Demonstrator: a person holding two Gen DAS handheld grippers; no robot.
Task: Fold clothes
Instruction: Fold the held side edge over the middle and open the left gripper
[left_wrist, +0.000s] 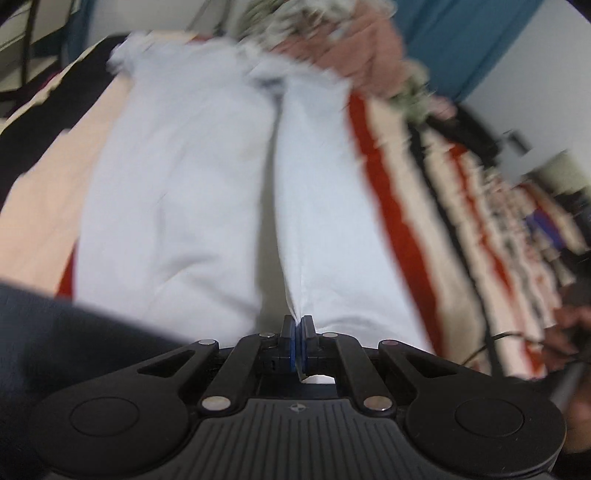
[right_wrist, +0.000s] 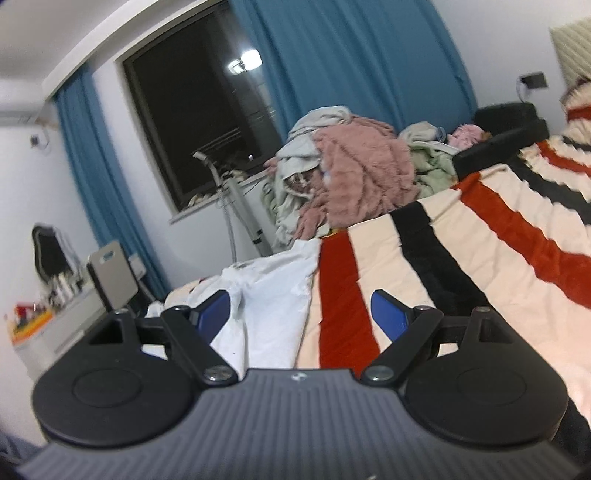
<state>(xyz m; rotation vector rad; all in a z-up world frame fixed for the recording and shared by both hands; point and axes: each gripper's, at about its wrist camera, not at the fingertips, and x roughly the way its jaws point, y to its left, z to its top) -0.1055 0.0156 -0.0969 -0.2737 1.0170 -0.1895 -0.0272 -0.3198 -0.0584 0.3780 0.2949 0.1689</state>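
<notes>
left hand-held gripper (left_wrist: 297, 326) clamped; right hand-held gripper (right_wrist: 301, 314) spread

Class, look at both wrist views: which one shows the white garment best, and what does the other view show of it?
The left wrist view: the white garment fills the frame, though blurred, its edge pinched in the shut left gripper. The right wrist view shows only a crumpled part on the striped blanket, beyond the open right gripper.
</notes>
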